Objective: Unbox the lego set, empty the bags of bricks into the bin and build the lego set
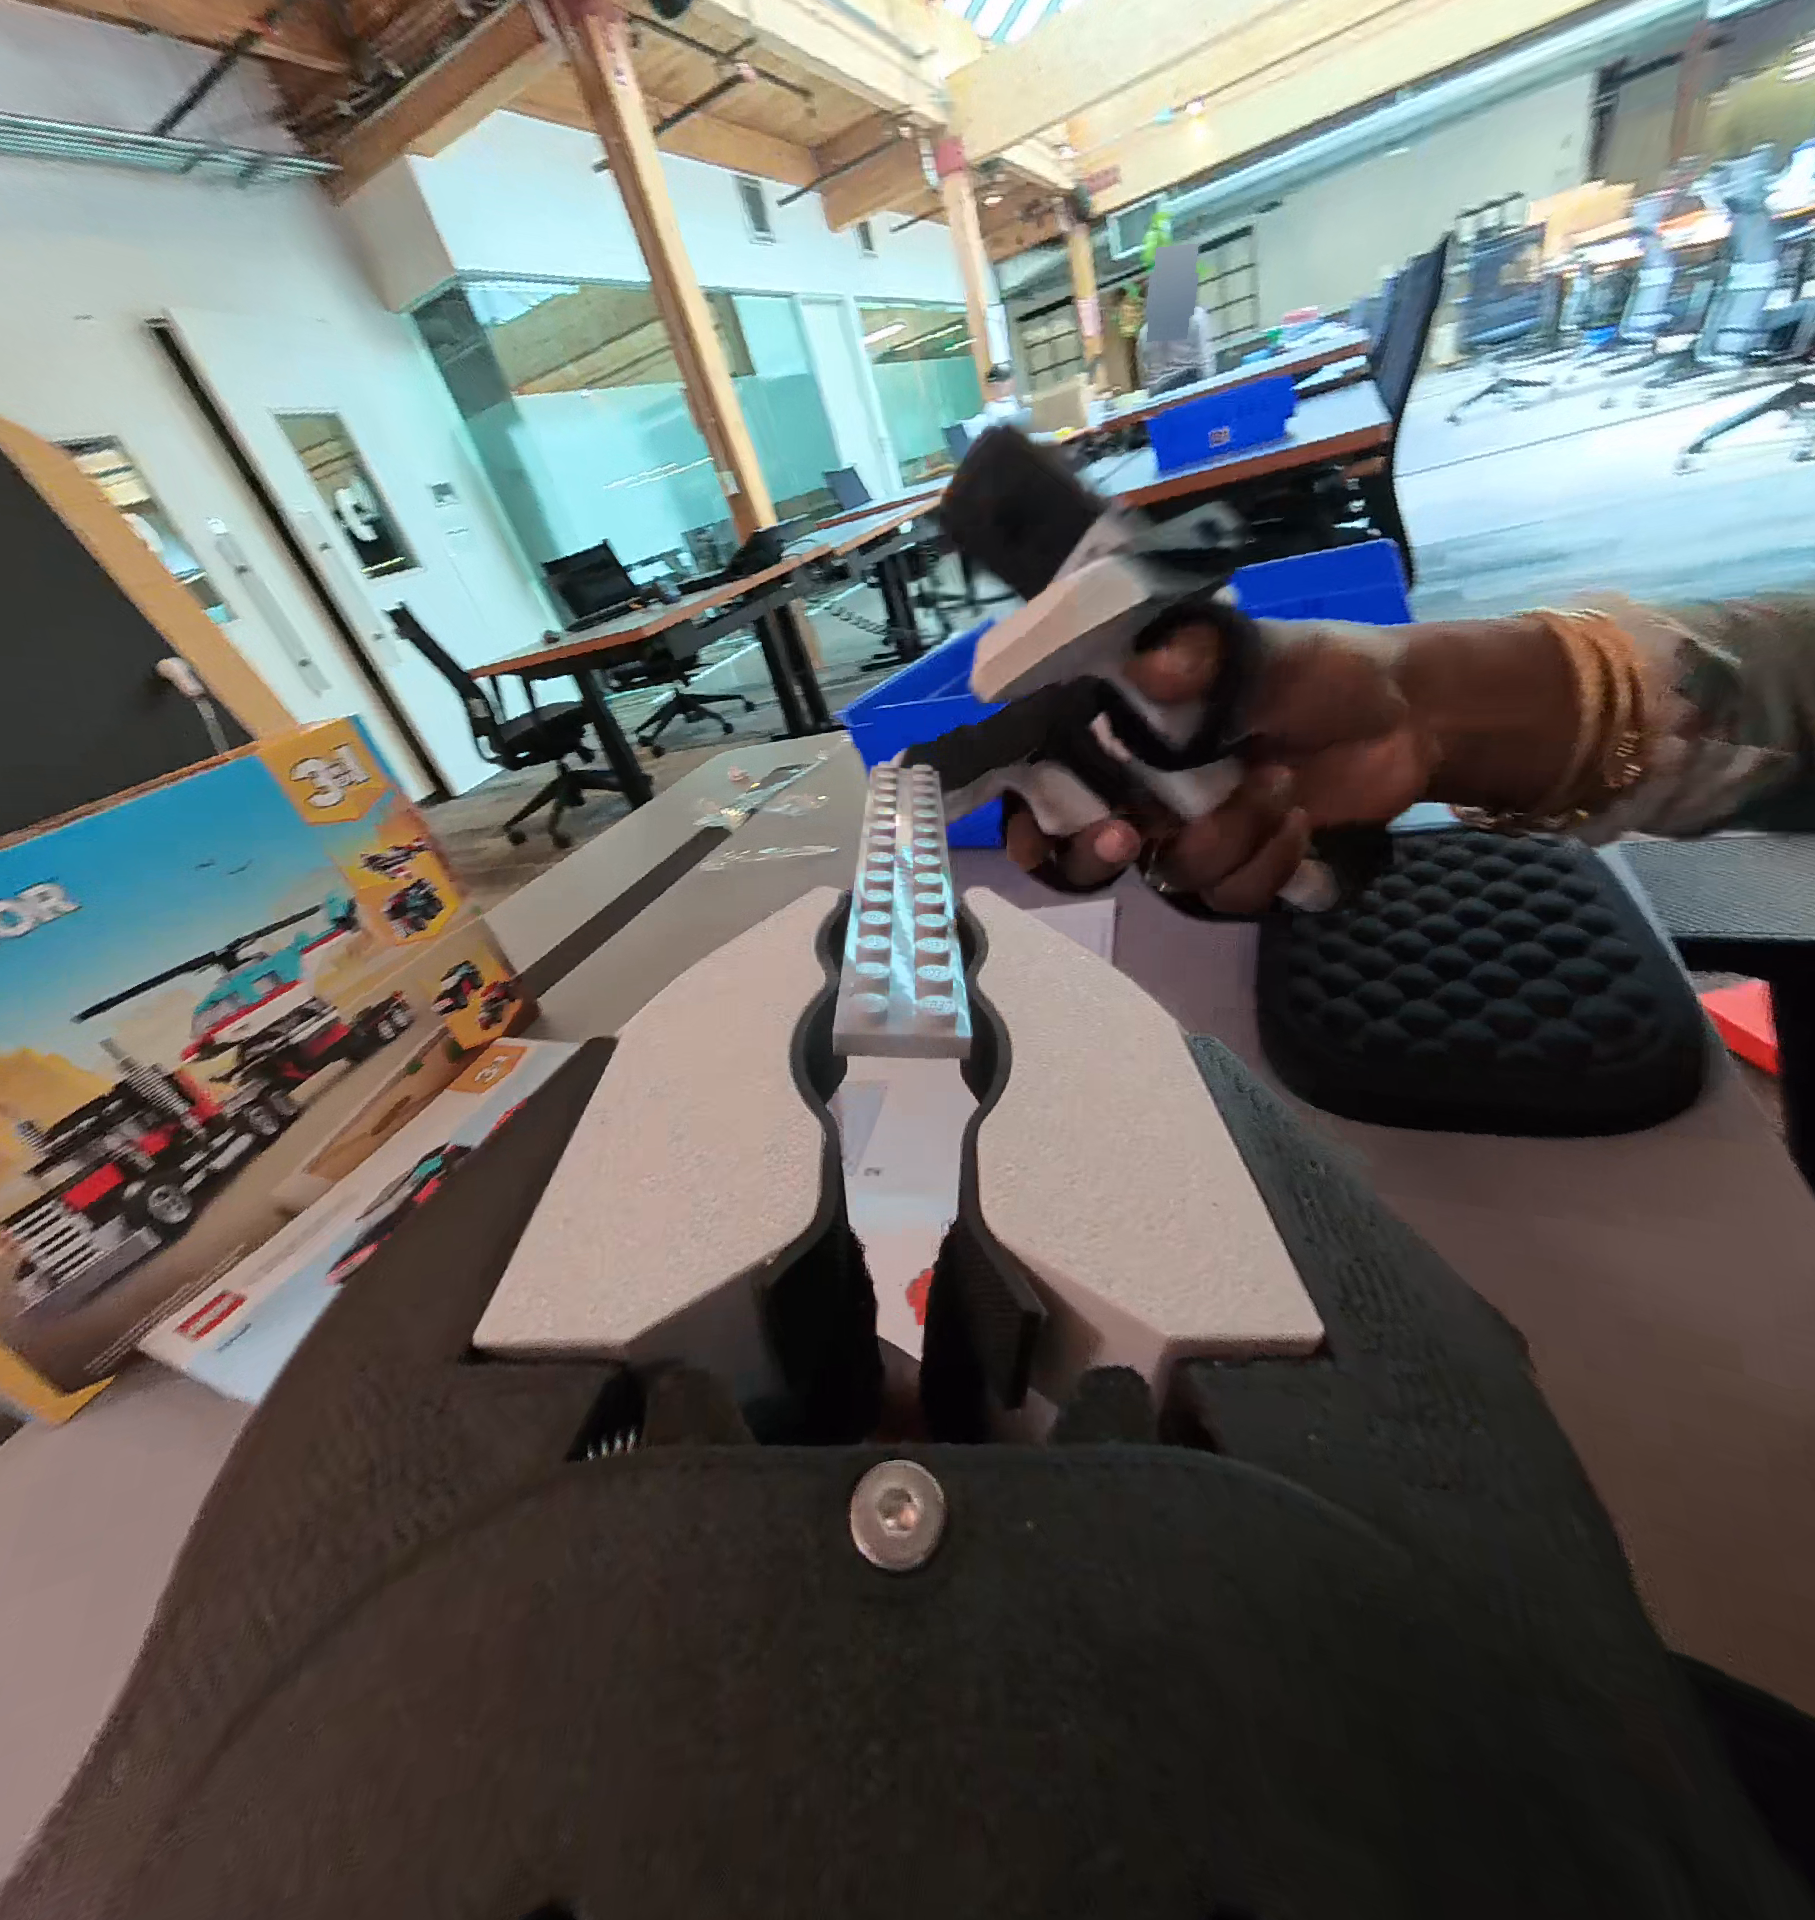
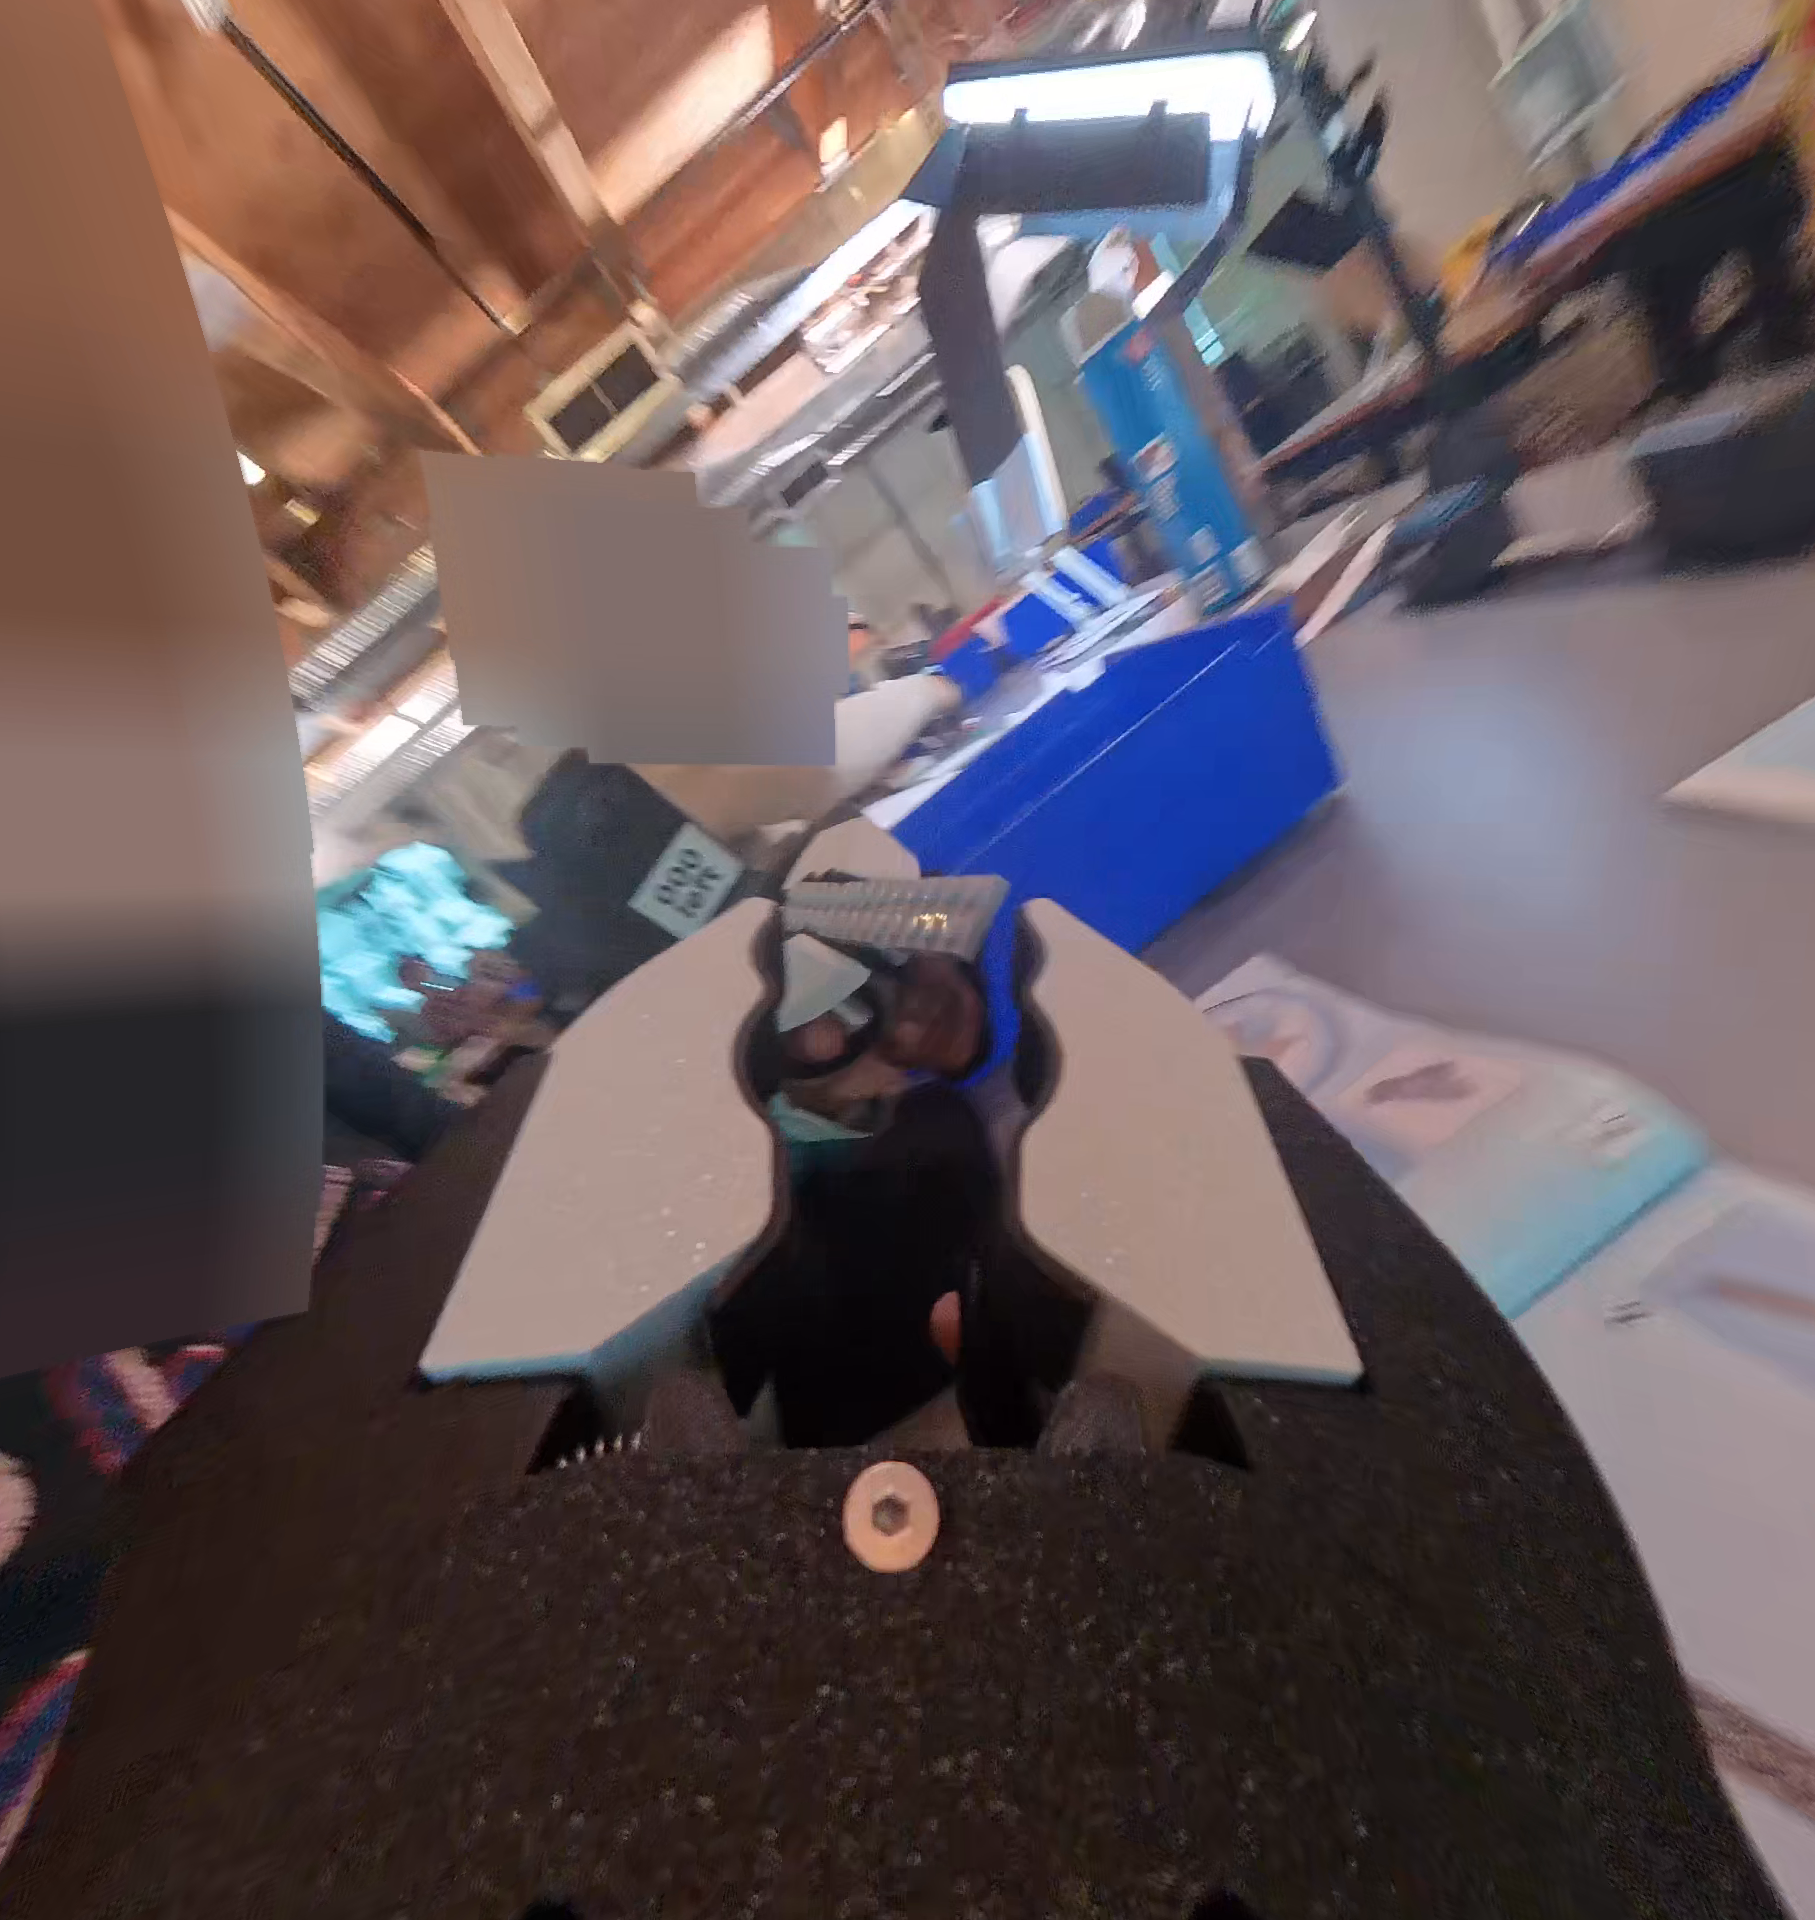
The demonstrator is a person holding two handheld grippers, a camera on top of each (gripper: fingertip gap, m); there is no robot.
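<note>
My left gripper [image 1: 905, 977] is shut on the near end of a long grey studded Lego plate [image 1: 908, 894], which sticks out forward above the table. A hand holds my right gripper [image 1: 929, 753] at the plate's far end. In the right wrist view the plate [image 2: 892, 912] lies across the right gripper's tips [image 2: 892, 935]. Those jaws stand apart, wider than the left gripper's, and no clamping shows. The blue bin [image 1: 918, 691] stands behind the plate, and it also shows in the right wrist view [image 2: 1121, 790].
The Lego box [image 1: 186, 1039] stands at the left with an instruction booklet [image 1: 363, 1195] in front of it. Clear empty bags [image 1: 768, 810] lie near the bin. A black padded rest [image 1: 1474, 987] lies at the right. An open booklet [image 2: 1454, 1091] lies at the right.
</note>
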